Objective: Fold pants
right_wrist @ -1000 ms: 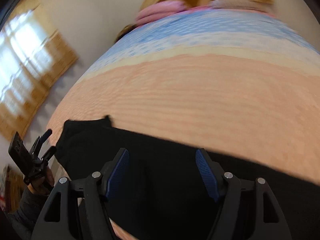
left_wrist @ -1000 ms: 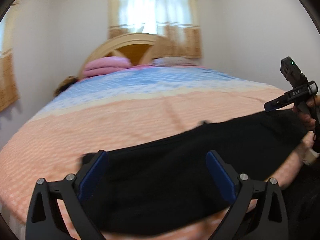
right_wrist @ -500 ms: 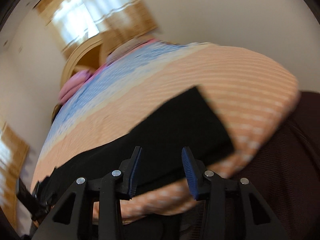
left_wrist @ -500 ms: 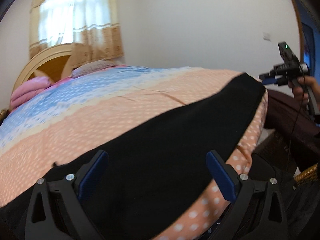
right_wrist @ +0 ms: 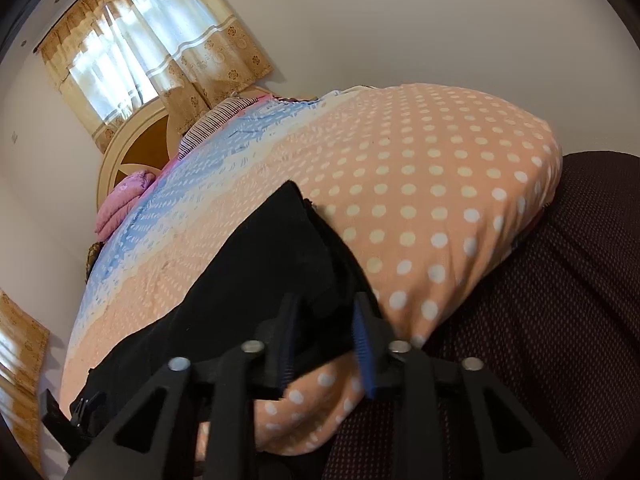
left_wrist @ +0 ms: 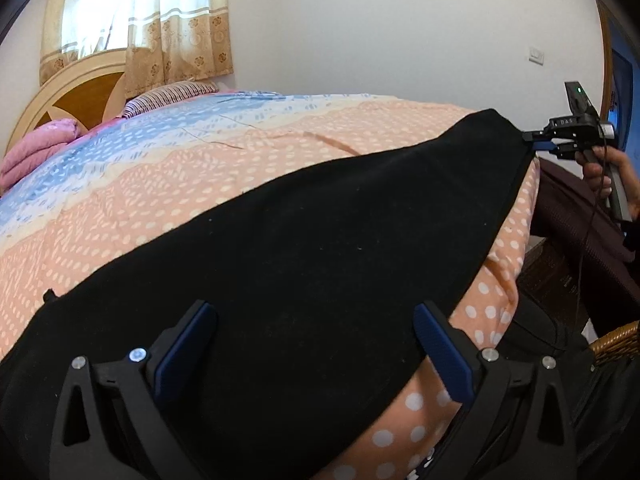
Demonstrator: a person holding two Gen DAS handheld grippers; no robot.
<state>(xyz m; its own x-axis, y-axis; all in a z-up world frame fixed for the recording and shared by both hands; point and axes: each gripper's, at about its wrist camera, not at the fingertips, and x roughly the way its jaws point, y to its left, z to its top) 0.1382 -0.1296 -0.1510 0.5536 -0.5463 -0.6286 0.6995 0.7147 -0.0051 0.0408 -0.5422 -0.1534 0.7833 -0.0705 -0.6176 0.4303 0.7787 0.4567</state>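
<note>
Black pants [left_wrist: 312,240] lie stretched along the near edge of the bed. My left gripper [left_wrist: 316,344] is open, its blue pads wide apart over the cloth near one end. My right gripper [right_wrist: 326,332] is at the other end of the pants [right_wrist: 256,280]; its jaws stand partly open around that end's near corner, with a gap still showing. In the left wrist view the right gripper [left_wrist: 538,145] touches the far corner of the pants. The left gripper shows small in the right wrist view [right_wrist: 80,412].
The bed has a peach dotted and blue sheet [left_wrist: 160,168], pink folded blanket [left_wrist: 36,144], striped pillow [left_wrist: 168,96] and wooden headboard [left_wrist: 76,96]. A dark maroon mesh chair [right_wrist: 540,320] stands beside the bed corner. A wicker basket [left_wrist: 616,340] sits at the right.
Both views swung toward the right end of the pants. My right gripper narrowed its jaws and moved onto that end's corner. My left gripper stayed wide open.
</note>
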